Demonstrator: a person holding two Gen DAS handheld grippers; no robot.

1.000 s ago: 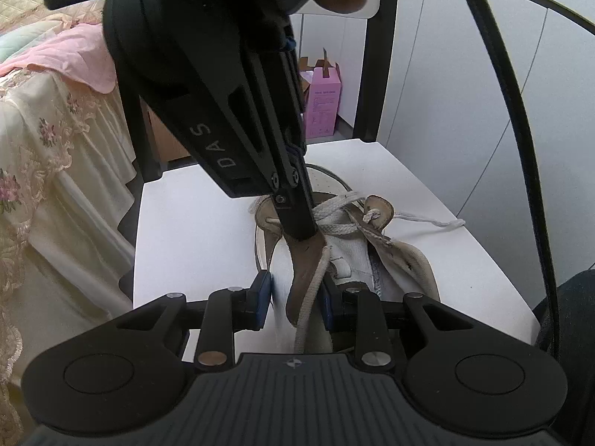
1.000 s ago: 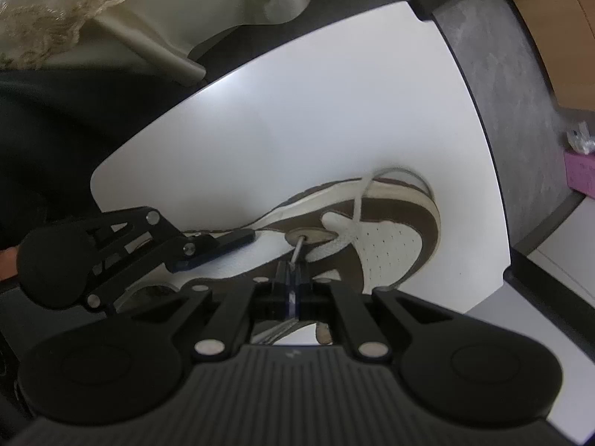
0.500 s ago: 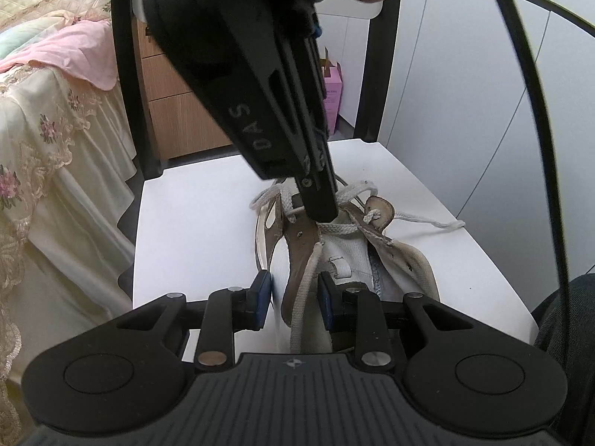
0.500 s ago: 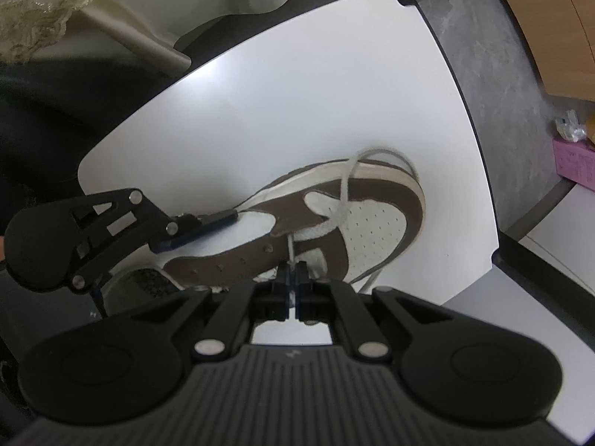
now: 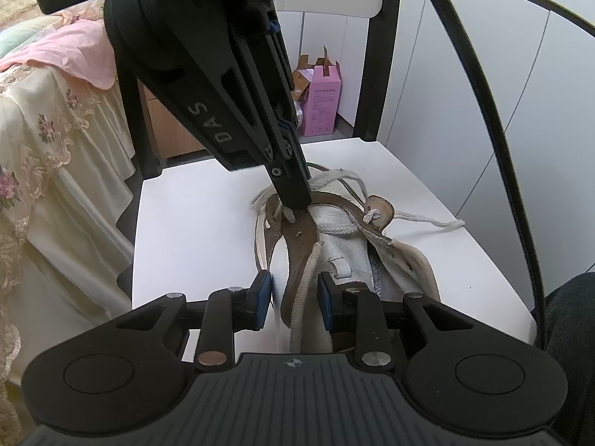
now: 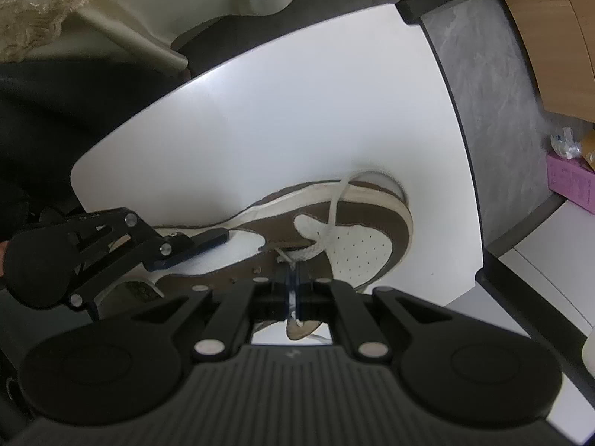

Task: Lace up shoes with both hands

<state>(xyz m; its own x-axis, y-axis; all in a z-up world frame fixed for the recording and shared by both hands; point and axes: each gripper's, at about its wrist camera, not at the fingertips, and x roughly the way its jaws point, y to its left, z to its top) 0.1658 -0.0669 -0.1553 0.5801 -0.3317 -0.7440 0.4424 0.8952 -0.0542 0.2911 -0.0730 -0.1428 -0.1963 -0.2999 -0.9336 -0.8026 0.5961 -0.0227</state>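
Left gripper (image 5: pixel 293 295) part open, jaws straddling the brown eyelet flap (image 5: pixel 301 245) of the sneaker (image 6: pixel 346 234); whether the pads press it, cannot tell. Right gripper (image 6: pixel 293 278) pinched shut on the white lace (image 5: pixel 342 227) end at a forward eyelet. Sneaker lies near the middle of the white worktop (image 6: pixel 279 119).

To do it well, I judge — steady the flap, draw the lace straight through, slack taken up gently.

Room: worktop edge near toe; chair back (image 5: pixel 379 74) beyond, pink box (image 5: pixel 321 102) further off.
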